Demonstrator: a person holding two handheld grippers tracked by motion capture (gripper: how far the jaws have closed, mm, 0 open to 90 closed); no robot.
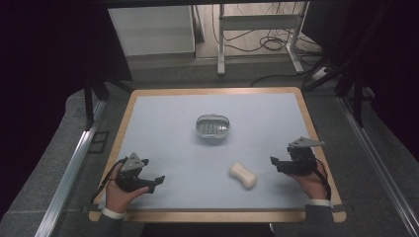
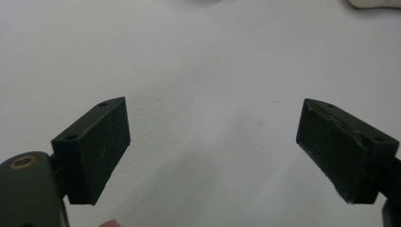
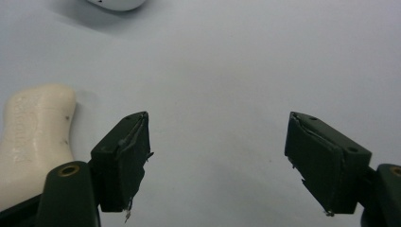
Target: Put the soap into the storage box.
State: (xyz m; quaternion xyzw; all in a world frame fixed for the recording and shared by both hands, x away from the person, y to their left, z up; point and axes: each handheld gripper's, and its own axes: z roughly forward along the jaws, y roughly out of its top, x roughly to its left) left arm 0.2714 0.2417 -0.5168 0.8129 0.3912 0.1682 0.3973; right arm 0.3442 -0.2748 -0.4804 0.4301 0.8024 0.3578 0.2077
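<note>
A pale blue-grey table [image 1: 173,128] with a wooden rim stands on a grey floor; behind it are a white metal frame [image 1: 257,34] and loose black cables [image 1: 269,44].

One cream bar of soap [image 1: 242,175], narrowed at its middle, lies flat on the table, toward the near edge and right of centre. In the right gripper view the bar of soap [image 3: 33,142] sits just outside the left-hand finger, not between the fingers; faint raised lettering on it is too blurred to read.

One oval soap dish [image 1: 213,127], silvery with a ribbed insert, stands beyond the soap, near the table's middle and well apart from the bar. Nothing can be seen lying in it.

There are two grippers. The right gripper [image 1: 276,164], held in the right hand [image 1: 312,181], is near the soap on its right side, with its fingers [image 3: 120,161] spread wide over bare table. The left gripper [image 1: 157,181], held in the left hand [image 1: 121,193], is well apart from the soap on its left side, near the front edge; its fingers [image 2: 94,149] are likewise spread wide, with nothing between them.
</note>
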